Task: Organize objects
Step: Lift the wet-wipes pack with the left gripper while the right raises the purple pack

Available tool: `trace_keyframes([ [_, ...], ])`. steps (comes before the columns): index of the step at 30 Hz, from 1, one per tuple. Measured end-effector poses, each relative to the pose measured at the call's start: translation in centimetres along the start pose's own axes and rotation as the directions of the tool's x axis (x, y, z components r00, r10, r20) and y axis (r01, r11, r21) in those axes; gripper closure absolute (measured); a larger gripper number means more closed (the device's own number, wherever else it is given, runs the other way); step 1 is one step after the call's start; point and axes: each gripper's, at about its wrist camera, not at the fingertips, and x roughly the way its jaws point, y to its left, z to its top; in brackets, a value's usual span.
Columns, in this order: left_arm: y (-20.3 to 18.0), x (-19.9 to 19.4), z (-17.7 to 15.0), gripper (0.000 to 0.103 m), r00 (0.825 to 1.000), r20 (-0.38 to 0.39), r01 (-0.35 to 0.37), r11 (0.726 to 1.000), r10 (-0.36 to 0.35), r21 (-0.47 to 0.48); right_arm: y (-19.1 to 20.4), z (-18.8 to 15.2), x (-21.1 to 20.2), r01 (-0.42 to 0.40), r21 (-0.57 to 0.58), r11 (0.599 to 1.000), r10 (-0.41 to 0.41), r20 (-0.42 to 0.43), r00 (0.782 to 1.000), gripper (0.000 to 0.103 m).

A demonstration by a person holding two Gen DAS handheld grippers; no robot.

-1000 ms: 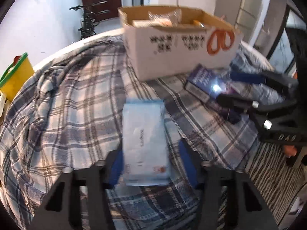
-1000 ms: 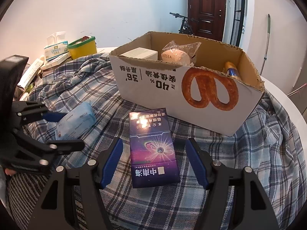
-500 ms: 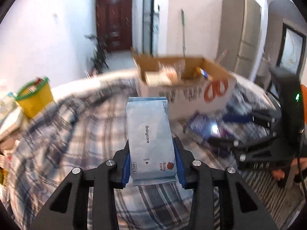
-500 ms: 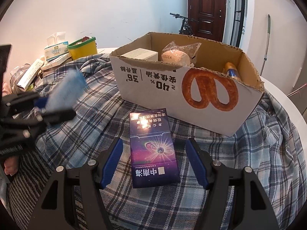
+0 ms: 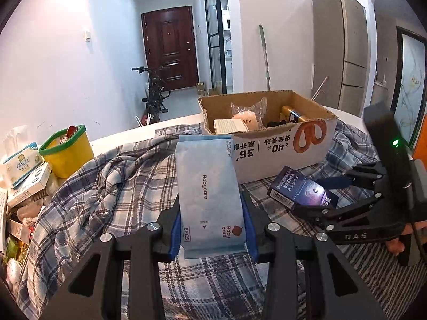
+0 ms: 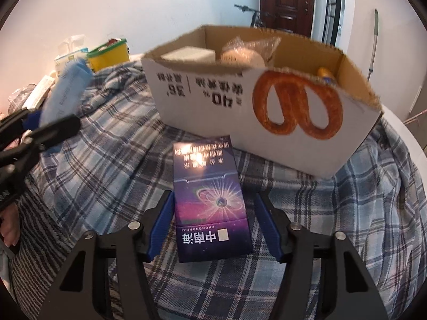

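A round white table [image 5: 186, 121] under a rumpled plaid cloth [image 5: 112, 186] stands in a white-walled room with a dark red door [image 5: 170, 48] and a bicycle [image 5: 153, 93] at twelve o'clock. One open cardboard box [image 5: 280, 144] sits at one o'clock. The left gripper [image 5: 212, 229] is clenched on one blue Babycare wipes pack [image 5: 209, 194], raised off the cloth, long axis pointing toward twelve. The right gripper [image 6: 213, 229] is closing around one purple cigarette pack [image 6: 210, 205]; the pack is between its fingers, lying flat, long axis toward the box at twelve. One yellow bin [image 5: 66, 150] stands at ten o'clock
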Motion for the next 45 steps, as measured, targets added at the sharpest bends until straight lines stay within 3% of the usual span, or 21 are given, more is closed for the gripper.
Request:
trace_keyframes([
  [3,-0.1,0.0,0.0,0.062,1.000,-0.002,-0.002,1.000,0.002,0.006,0.3,-0.1,0.4,0.006,-0.009,1.000,-0.006,-0.016,1.000,0.051],
  [7,-0.2,-0.1,-0.1,0.062,1.000,0.000,-0.009,1.000,0.009,0.006,0.3,-0.1,0.3,0.006,-0.006,1.000,-0.007,-0.008,1.000,0.053],
  [16,-0.1,0.0,-0.1,0.062,1.000,0.001,-0.022,1.000,0.022,-0.004,-0.2,-0.1,-2.3,-0.007,0.019,1.000,0.005,0.120,0.993,0.053],
  [25,0.6,-0.8,0.1,0.062,0.998,0.058,-0.020,0.999,0.023,-0.050,0.7,0.2,-5.3,-0.002,0.003,1.000,0.001,0.290,0.957,0.053],
  [28,0.5,-1.8,0.1,0.062,0.993,0.112,-0.038,0.998,0.044,-0.054,0.8,0.3,-5.9,-0.017,-0.003,1.000,0.017,0.320,0.947,0.053],
  [32,1.2,-4.2,0.1,0.062,0.966,0.245,-0.059,0.993,0.084,-0.107,-0.3,0.5,-6.2,-0.151,0.060,0.987,0.123,0.325,0.938,0.053],
  [37,1.3,-6.0,0.0,0.062,0.935,0.342,-0.058,0.992,0.094,-0.115,-0.4,0.4,-7.8,-0.126,0.070,0.990,0.085,0.426,0.901,0.053],
  [41,0.7,-7.0,-0.2,0.062,0.889,0.405,-0.175,0.976,0.213,-0.130,-1.1,-0.2,-9.6,-0.144,0.127,0.981,0.057,0.524,0.850,0.053],
  [44,0.7,-7.8,-0.3,0.062,0.864,0.455,-0.174,0.976,0.216,-0.133,-1.0,-0.4,-10.8,-0.078,0.127,0.989,-0.009,0.574,0.819,0.053],
  [45,0.7,-7.9,-0.3,0.062,0.862,0.459,-0.171,0.976,0.213,-0.132,-0.7,-0.4,-11.0,-0.066,0.122,0.990,-0.017,0.583,0.812,0.053],
])
